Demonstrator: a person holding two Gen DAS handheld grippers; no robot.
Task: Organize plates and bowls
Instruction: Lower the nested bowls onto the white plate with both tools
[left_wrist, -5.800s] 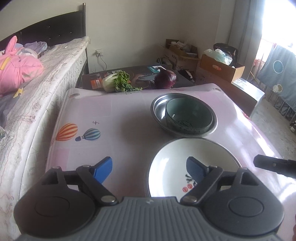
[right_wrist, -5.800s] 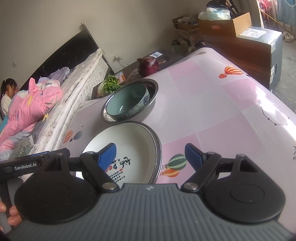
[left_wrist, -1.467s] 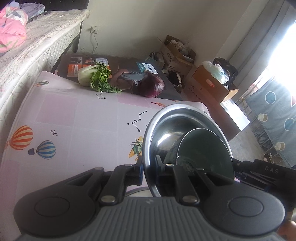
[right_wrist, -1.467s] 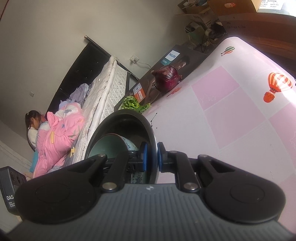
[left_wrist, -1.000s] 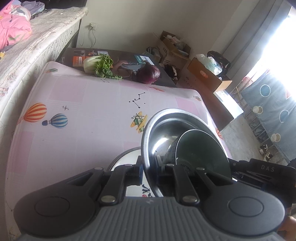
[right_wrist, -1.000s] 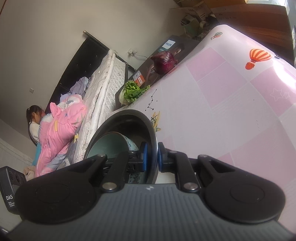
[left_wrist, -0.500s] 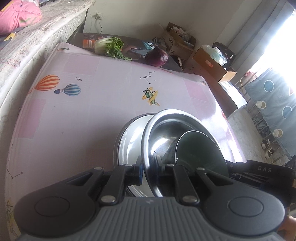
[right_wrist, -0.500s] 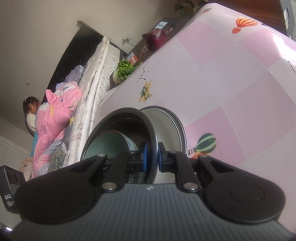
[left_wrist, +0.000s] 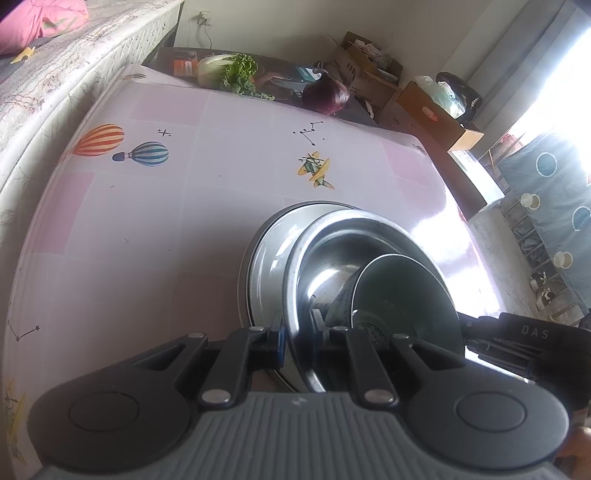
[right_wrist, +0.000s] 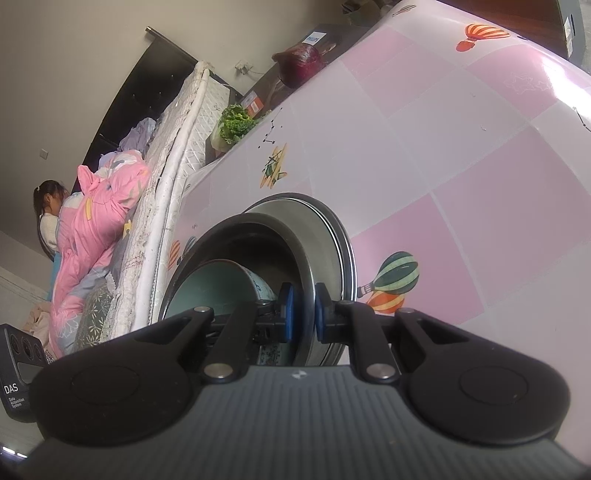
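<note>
We have carried the steel bowl (left_wrist: 334, 254), green bowl (left_wrist: 402, 291) inside, down over the white plate (left_wrist: 264, 266); both grippers (left_wrist: 295, 334) (right_wrist: 301, 314) clamp its thin, slippery rim, and the ceramic inside could slide.

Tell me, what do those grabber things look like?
Each hand-held gripper, left and right, has a grey ribbed body, two round black discs, black link arms with silver rivets, and blue pads. A black box beside them reads DAS.
</note>
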